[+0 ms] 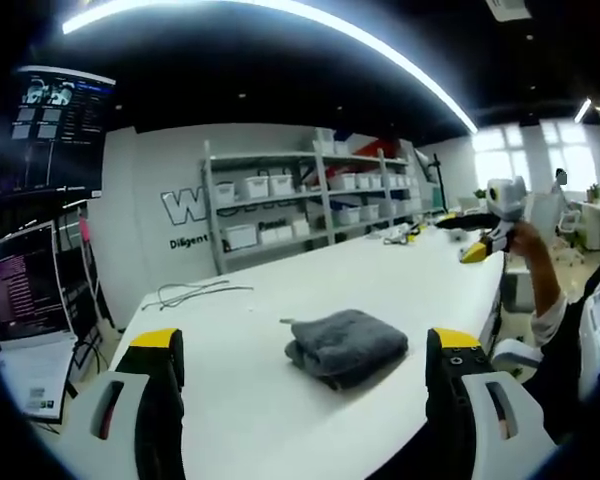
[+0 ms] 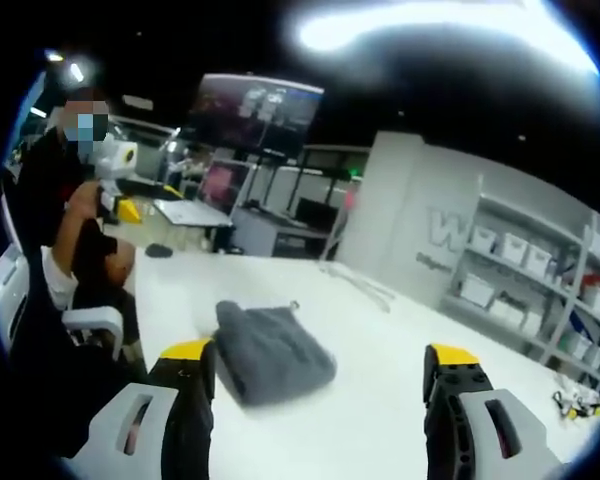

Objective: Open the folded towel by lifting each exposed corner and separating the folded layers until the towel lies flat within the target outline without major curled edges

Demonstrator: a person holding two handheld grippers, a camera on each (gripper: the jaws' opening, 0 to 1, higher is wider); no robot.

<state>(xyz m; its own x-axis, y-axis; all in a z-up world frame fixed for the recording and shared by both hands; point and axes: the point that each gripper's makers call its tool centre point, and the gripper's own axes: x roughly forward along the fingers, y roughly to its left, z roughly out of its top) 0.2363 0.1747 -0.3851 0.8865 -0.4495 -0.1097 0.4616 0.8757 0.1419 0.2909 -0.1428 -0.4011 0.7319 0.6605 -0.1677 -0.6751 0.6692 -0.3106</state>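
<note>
On the white bench (image 1: 280, 400) | towel (image 1: 347, 346) folded, grey, soft thick pile, rounded edges | left gripper (image 1: 305, 400) fingers spread, empty | right gripper (image 2: 320, 410) fingers spread, empty

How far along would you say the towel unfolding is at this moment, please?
Nothing looks done yet: the grey towel lies folded in a thick bundle on the white table. Nothing is in hand; the left gripper and right gripper are both open, short of it. Lifting the corners, separating the layers and flattening all remain.
</note>
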